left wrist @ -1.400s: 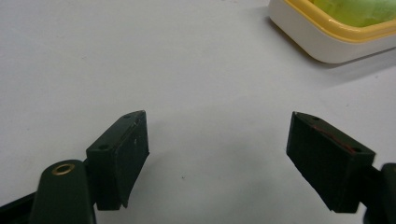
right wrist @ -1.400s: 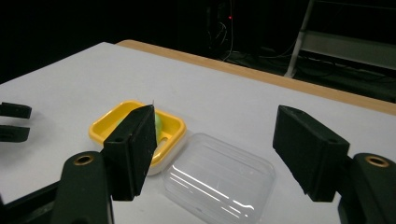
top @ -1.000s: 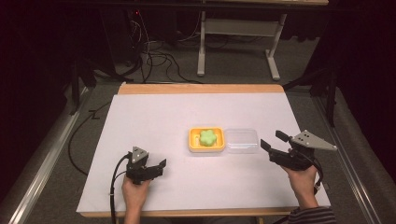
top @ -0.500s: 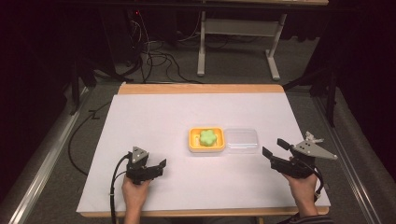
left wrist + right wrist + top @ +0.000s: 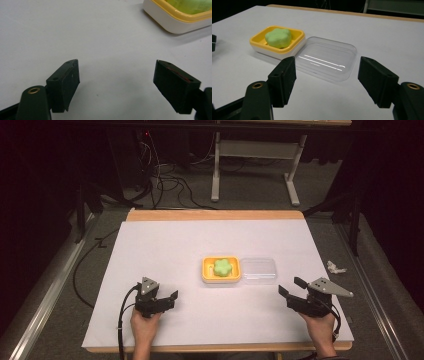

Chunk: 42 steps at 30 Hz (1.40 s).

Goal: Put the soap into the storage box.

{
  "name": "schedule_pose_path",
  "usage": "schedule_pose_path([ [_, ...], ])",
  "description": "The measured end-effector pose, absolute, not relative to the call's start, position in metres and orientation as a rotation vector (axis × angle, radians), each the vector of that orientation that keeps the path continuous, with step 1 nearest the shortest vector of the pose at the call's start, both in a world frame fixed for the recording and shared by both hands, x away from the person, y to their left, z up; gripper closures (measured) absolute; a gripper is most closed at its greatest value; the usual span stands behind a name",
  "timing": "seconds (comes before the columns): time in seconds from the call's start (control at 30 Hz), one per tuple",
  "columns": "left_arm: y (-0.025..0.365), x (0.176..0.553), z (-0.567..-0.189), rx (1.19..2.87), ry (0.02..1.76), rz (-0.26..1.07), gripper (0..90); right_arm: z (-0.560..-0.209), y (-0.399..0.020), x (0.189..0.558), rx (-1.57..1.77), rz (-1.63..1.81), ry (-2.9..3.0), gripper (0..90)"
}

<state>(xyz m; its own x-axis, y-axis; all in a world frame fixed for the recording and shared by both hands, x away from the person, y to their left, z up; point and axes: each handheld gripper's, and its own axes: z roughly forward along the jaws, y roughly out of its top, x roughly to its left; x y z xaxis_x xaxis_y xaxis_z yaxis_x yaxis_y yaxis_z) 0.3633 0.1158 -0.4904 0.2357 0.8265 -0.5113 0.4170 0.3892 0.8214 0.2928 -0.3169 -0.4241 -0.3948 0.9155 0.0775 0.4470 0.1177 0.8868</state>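
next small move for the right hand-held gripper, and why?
Probably ease the right hand-held gripper forward onto the clear lid: its jaws stand open and empty, aimed at the lid, which lies flat beside the yellow soap dish holding the green soap.

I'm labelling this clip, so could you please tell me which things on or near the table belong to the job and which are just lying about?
Part of the job:
- yellow soap dish
- green soap
- clear lid
- left gripper, right gripper, jaws open

Just lying about:
- crumpled white scrap on the floor
- floor cables
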Motion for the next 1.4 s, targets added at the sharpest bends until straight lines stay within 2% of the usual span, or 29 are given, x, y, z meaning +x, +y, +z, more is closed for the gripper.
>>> schedule_pose_path([
  [1.4,0.115,0.363,-0.491,1.219,1.381,0.412,21.6,-0.476,-0.303,0.3,1.341,1.152,1.977,31.8],
])
